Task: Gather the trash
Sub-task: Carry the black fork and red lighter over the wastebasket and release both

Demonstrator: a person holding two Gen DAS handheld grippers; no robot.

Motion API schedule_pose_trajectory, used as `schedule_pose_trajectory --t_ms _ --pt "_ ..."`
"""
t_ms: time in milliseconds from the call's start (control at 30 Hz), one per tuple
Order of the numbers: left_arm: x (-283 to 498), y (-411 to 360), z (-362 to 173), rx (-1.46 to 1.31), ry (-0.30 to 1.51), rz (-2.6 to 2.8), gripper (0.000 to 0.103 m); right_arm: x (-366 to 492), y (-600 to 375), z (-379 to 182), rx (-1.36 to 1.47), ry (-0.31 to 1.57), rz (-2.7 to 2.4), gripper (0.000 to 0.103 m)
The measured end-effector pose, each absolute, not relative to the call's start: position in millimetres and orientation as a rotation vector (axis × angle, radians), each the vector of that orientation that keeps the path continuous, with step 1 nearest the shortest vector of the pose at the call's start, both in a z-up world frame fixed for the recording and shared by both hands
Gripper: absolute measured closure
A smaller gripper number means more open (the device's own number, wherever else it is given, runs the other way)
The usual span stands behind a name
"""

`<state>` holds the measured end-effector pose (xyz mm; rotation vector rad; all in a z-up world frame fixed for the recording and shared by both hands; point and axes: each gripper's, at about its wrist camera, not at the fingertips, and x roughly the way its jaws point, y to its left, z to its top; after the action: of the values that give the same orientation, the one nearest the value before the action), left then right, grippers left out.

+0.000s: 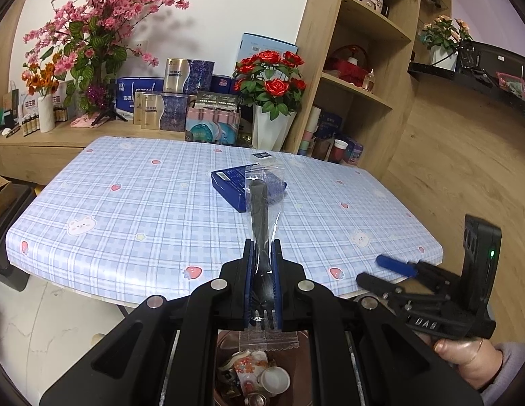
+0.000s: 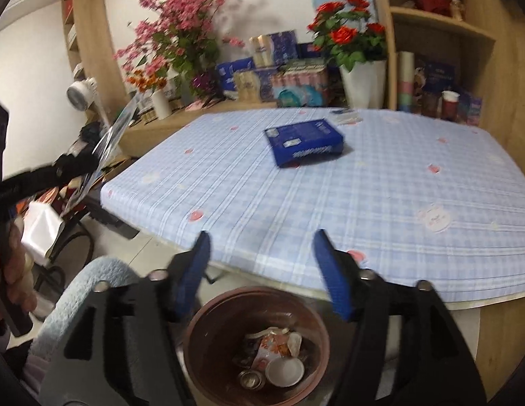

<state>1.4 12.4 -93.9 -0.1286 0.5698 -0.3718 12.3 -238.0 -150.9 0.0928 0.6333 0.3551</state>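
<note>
Holding the wrapped plastic fork (image 1: 262,233) over the bin (image 2: 208,324), the left gripper (image 1: 262,270) is gripping it with jaws closed; the right gripper (image 2: 262,267) is hanging open and empty. Next: releasing it into the bin.

A lived-in home, probably a dining corner. A table (image 1: 134,203) wears a blue plaid cloth printed with strawberries and bears. Behind it a wooden sideboard (image 1: 42,149) carries artificial pink blossoms (image 1: 103,17), red roses in a white vase (image 1: 272,125) and stacked gift boxes (image 1: 167,108). Open wooden shelving (image 1: 360,91) holds mugs and paper cups.
</note>
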Motion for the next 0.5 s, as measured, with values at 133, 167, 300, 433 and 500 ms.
schedule_pose_trajectory --t_ms 133,167,300,433,500 --pt "-0.6 7.2 -96.4 -0.117 0.576 -0.385 0.093 12.3 -252.9 -142.9 0.104 0.585 0.283 0.012" --pt "-1.0 5.7 -97.5 -0.114 0.579 -0.389 0.093 12.4 -255.7 -141.6 0.106 0.578 0.270 0.012" --pt "-2.3 -1.3 -103.3 -0.094 0.600 -0.412 0.093 14.9 -269.1 -136.7 0.117 0.556 0.232 0.011" --pt "-3.8 -5.7 -109.2 -0.080 0.617 -0.429 0.093 19.1 -281.1 -133.8 0.129 0.548 0.203 0.011" --pt "-4.1 -7.2 -113.9 -0.083 0.628 -0.435 0.093 21.8 -286.6 -131.7 0.135 0.547 0.189 0.011"
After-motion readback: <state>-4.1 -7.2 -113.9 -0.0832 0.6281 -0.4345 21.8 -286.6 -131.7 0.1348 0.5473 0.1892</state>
